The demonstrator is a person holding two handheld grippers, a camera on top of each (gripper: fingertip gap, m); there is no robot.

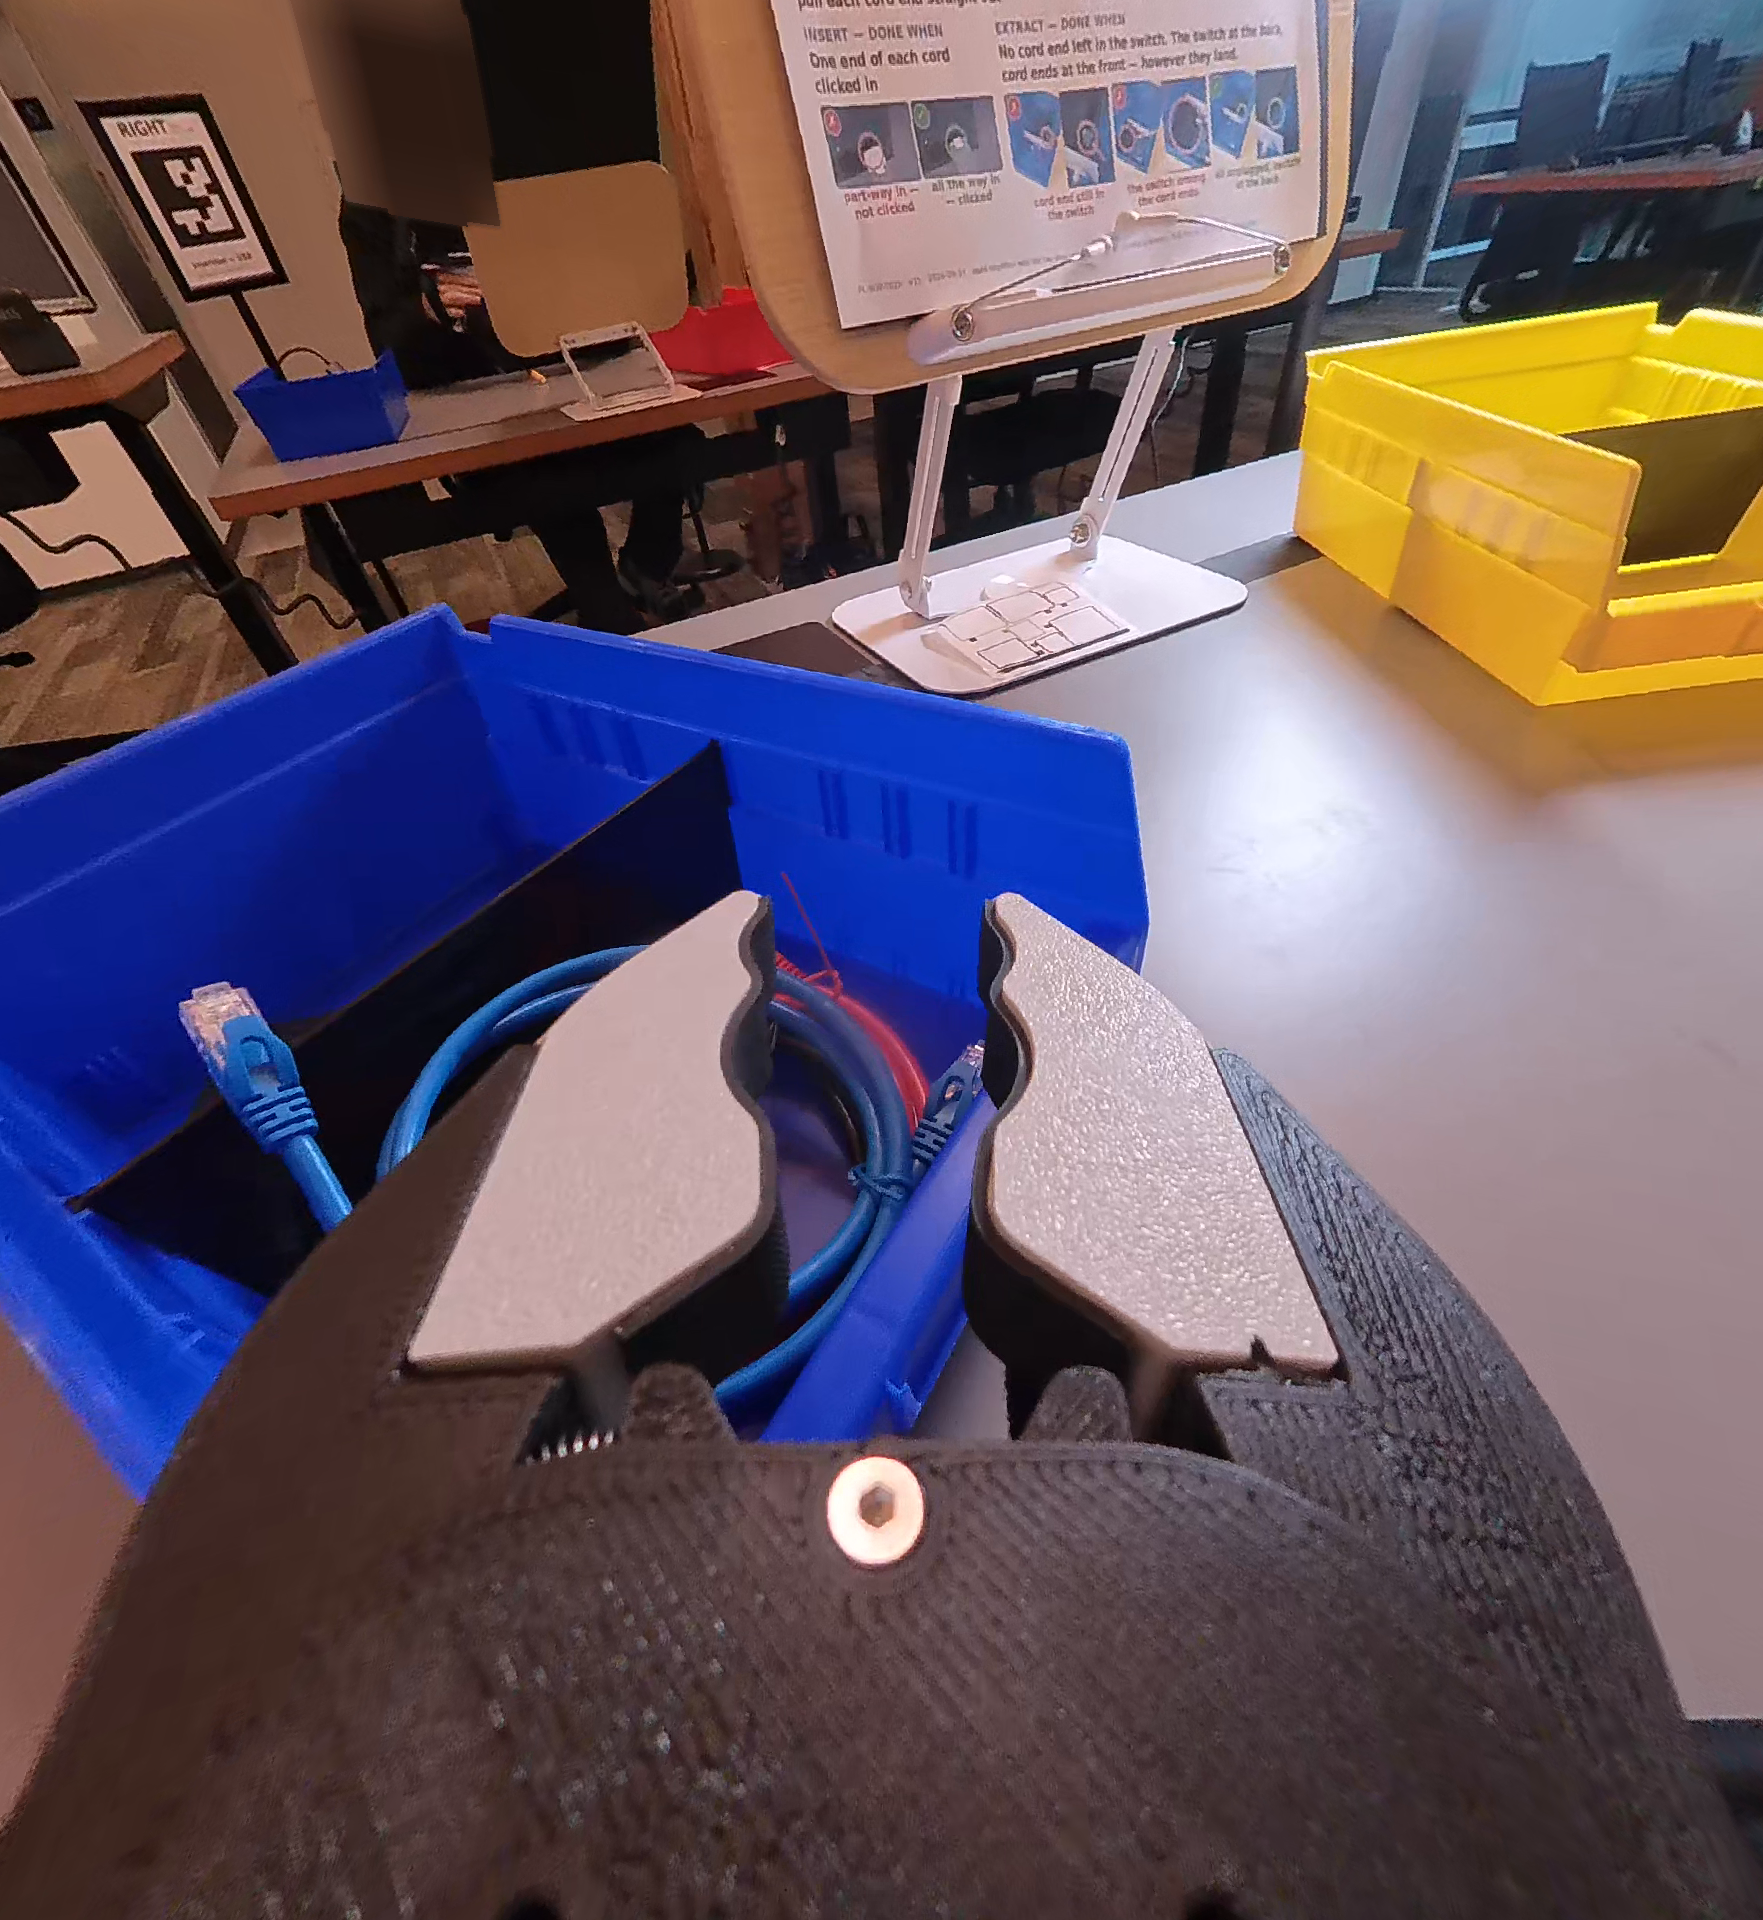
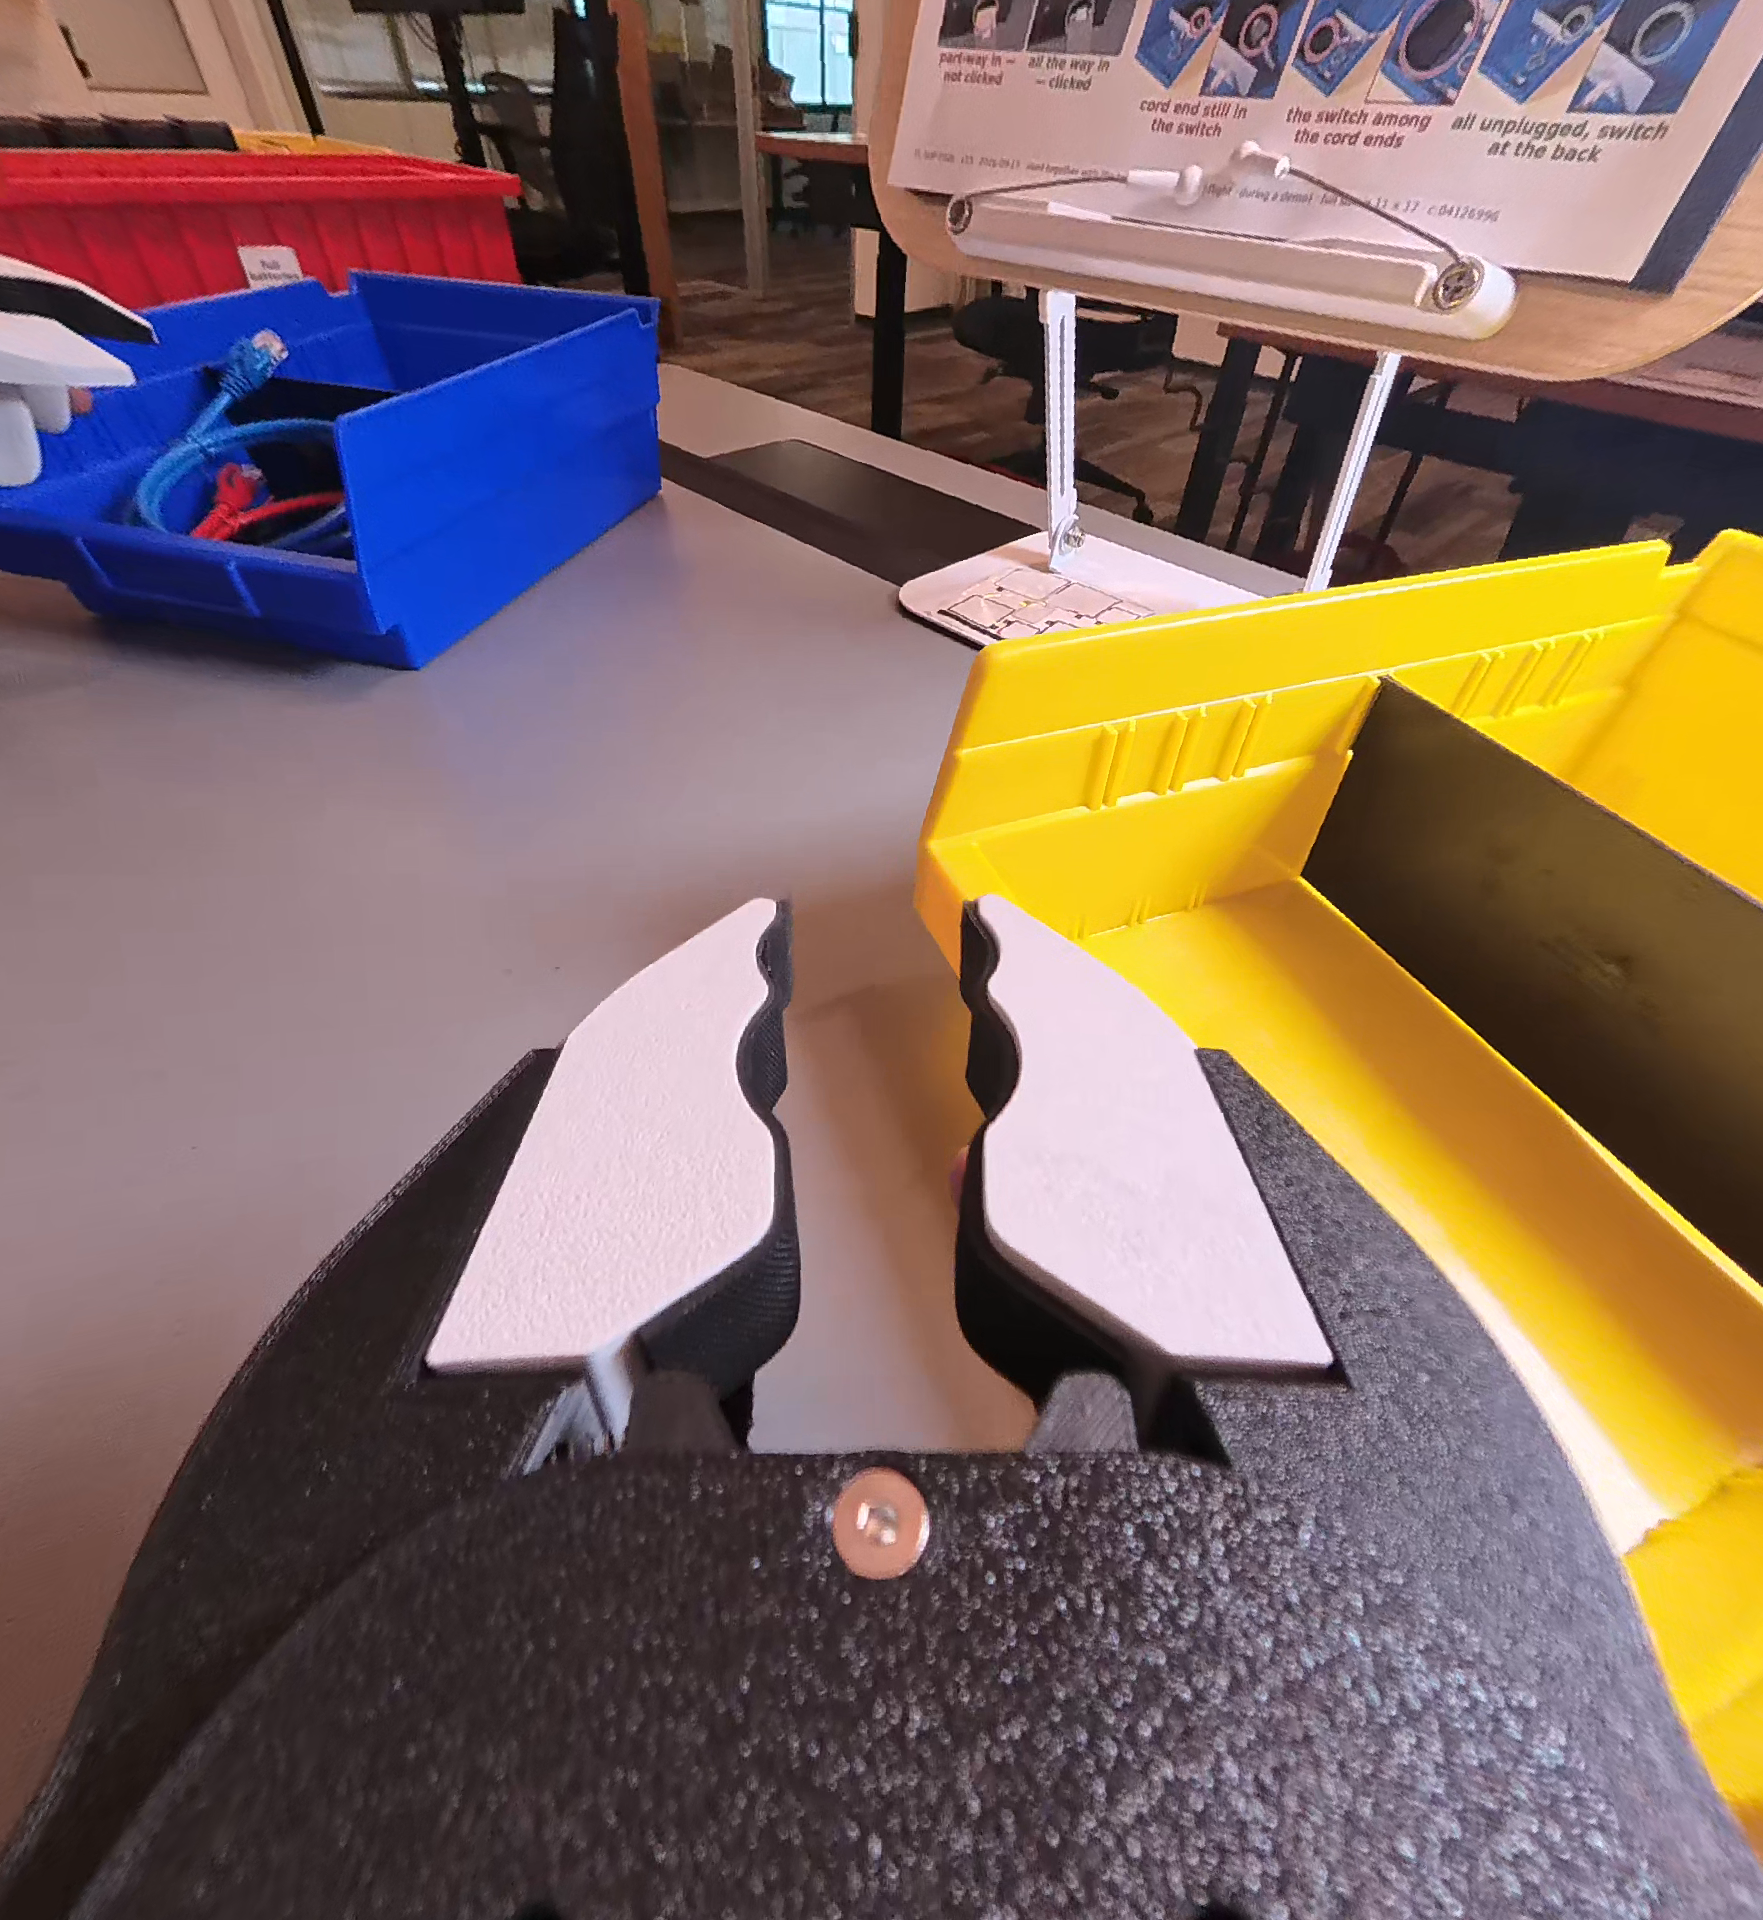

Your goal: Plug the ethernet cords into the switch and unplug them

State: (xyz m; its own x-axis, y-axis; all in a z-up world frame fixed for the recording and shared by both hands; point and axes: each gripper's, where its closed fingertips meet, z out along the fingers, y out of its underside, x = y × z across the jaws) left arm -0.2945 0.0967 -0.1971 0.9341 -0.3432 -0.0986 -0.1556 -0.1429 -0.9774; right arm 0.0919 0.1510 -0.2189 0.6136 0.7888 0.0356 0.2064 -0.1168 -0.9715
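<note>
A blue bin [image 1: 233, 831] with a black divider [image 1: 503, 966] holds a coiled blue ethernet cord [image 1: 856, 1132] and a red cord [image 1: 892, 1029]. One blue plug [image 1: 233, 1039] sticks up by the divider. My left gripper [image 1: 872, 925] is open and empty just above the bin's front compartment. The bin [image 2: 503, 457] and cords [image 2: 222, 457] also show far left in the right wrist view, with the left gripper [image 2: 35, 343] over them. My right gripper [image 2: 872, 925] is open and empty above the grey table, beside a yellow bin [image 2: 1220, 675]. No switch is visible.
A yellow bin [image 1: 1459, 530] with a black divider [image 1: 1708, 468] stands at the right. A white stand [image 1: 1043, 613] holding an instruction sheet [image 1: 1053, 156] is at the table's back edge. A red bin [image 2: 222, 218] sits behind the blue one. Grey table [image 2: 441, 883] lies between the bins. My right tips are about 50 cm from the blue plug [image 1: 233, 1039], my left tips only 12 cm. My right wrist view [image 2: 245, 347] looks at it from another angle.
</note>
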